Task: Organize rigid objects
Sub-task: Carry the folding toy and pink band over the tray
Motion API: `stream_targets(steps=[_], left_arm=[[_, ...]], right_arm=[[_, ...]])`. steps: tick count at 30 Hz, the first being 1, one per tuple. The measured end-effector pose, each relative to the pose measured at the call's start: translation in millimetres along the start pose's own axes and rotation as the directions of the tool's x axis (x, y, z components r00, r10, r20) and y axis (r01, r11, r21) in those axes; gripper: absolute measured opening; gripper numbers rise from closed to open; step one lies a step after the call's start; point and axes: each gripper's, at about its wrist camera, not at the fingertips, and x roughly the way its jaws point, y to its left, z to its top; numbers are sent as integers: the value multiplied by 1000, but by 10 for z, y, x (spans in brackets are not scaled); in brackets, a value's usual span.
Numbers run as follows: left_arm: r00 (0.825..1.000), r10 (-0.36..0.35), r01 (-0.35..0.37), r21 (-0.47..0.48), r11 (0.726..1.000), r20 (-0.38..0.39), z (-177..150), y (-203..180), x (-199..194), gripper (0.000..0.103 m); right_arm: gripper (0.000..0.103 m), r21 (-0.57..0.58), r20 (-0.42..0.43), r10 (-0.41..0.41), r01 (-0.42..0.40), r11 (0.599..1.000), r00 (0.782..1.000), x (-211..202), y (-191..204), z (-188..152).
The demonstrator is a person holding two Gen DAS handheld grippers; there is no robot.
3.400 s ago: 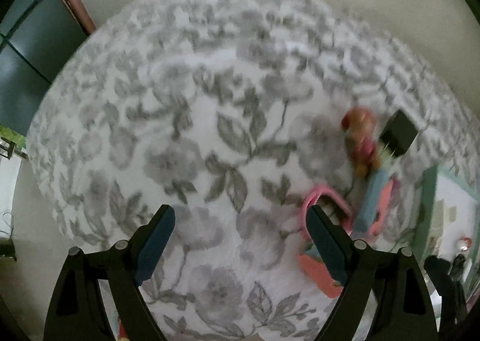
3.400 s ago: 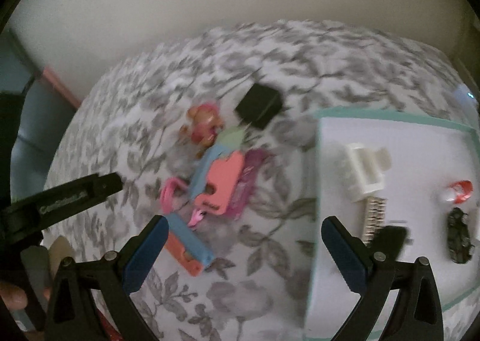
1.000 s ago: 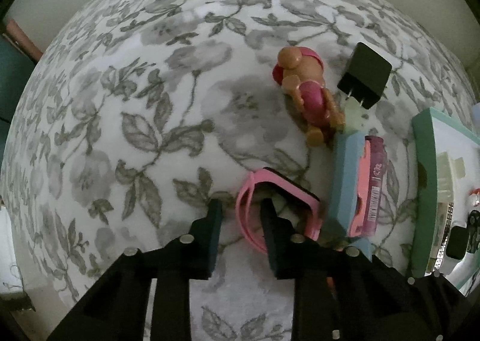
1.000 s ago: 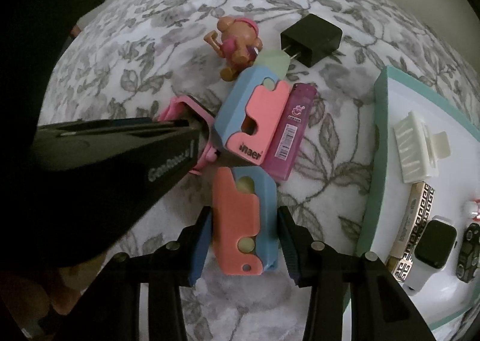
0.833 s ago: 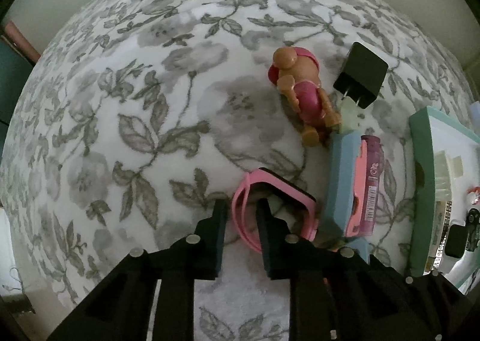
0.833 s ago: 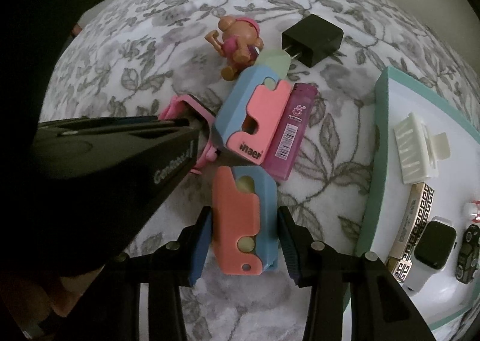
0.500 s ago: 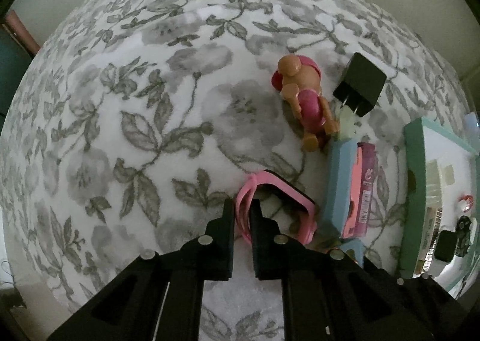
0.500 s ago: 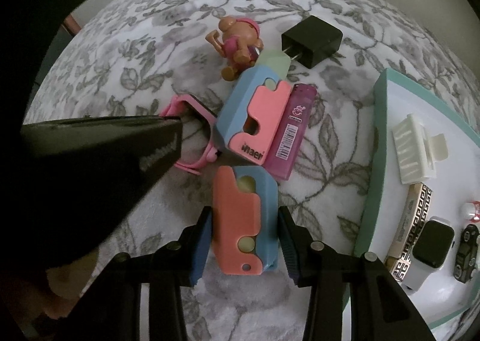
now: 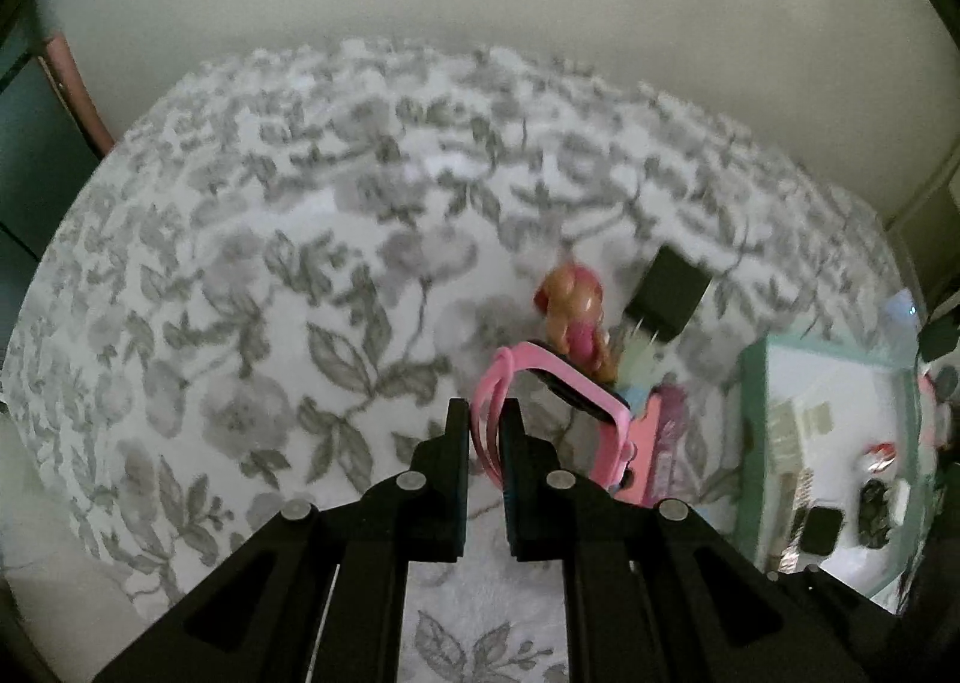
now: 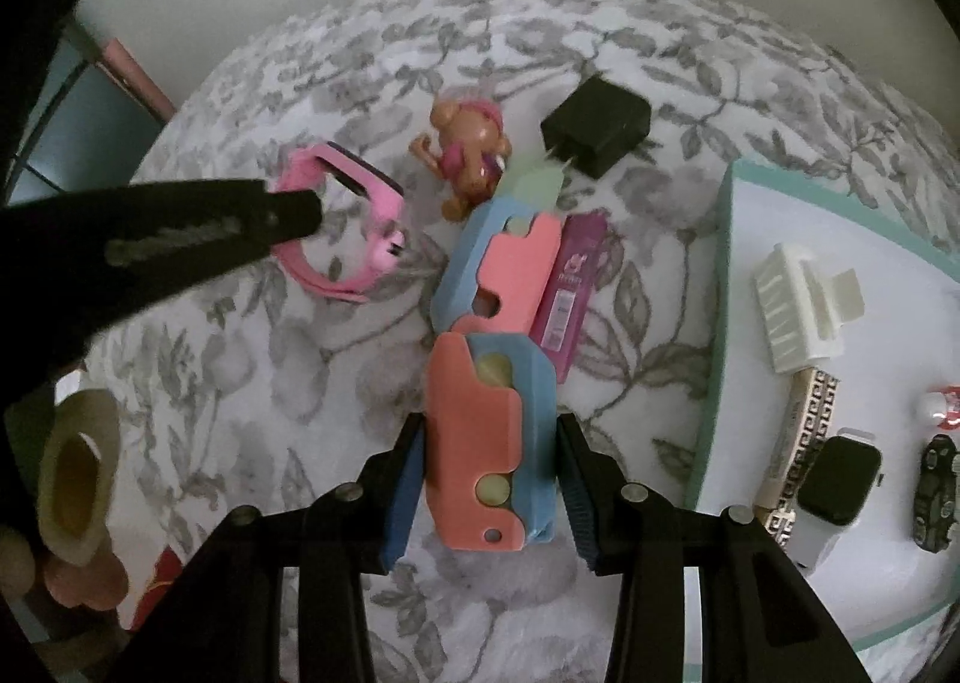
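My left gripper (image 9: pixel 485 431) is shut on the strap of a pink watch (image 9: pixel 564 389), which hangs above the flowered cloth. In the right wrist view the same pink watch (image 10: pixel 360 275) dangles from the left gripper's dark tip (image 10: pixel 300 215). My right gripper (image 10: pixel 489 473) is shut on a salmon and blue folding toy (image 10: pixel 486 443), held by its long sides. Beyond it lie a second blue and salmon toy (image 10: pixel 498 269), a purple lighter (image 10: pixel 570 287), a toy pup (image 10: pixel 468 155) and a black charger (image 10: pixel 597 134).
A white tray with a teal rim (image 10: pixel 714 323) sits at the right, holding a white hair clip (image 10: pixel 798 311), a patterned band (image 10: pixel 804 443), a smartwatch (image 10: pixel 840 479) and a small dark car (image 10: pixel 936 497). A hand (image 10: pixel 72 563) shows at the lower left. A pale wall stands behind.
My left gripper's jaws closed on the pink watch strap and lifted the watch off the cloth. The right gripper, still holding the salmon and blue toy, rose a little.
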Motion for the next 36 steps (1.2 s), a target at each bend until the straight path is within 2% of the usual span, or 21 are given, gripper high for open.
stream_targets(steps=[4,9,17,23,28,31,36], left_arm=[[998,-2,3,-13,1000,55,38,79,-84,10],[996,-40,43,-36,998,83,47,79,-186,10],[989,-97,95,20,995,107,-2,-224,-266,10],[985,-144,134,98,986,99,-79,-643,-279,10],[983,-164,146,182,972,85,-189,-1045,-247,10],[982,-179,159,223,962,69,-266,-1279,-203,10],[979,-196,172,286,943,59,-392,-1600,-149,10]], right_arm=[[45,16,41,8,-9,1000,999,-146,-77,41],[45,73,64,11,-15,997,998,-229,-228,35],[45,221,150,-26,-8,975,988,-502,-775,77],[45,357,161,-109,46,933,981,-633,-1307,-6],[45,484,173,-151,50,874,973,-752,-1758,-128],[45,527,156,-236,121,842,959,-814,-1948,-204],[45,588,143,-267,135,798,953,-855,-2195,-320]])
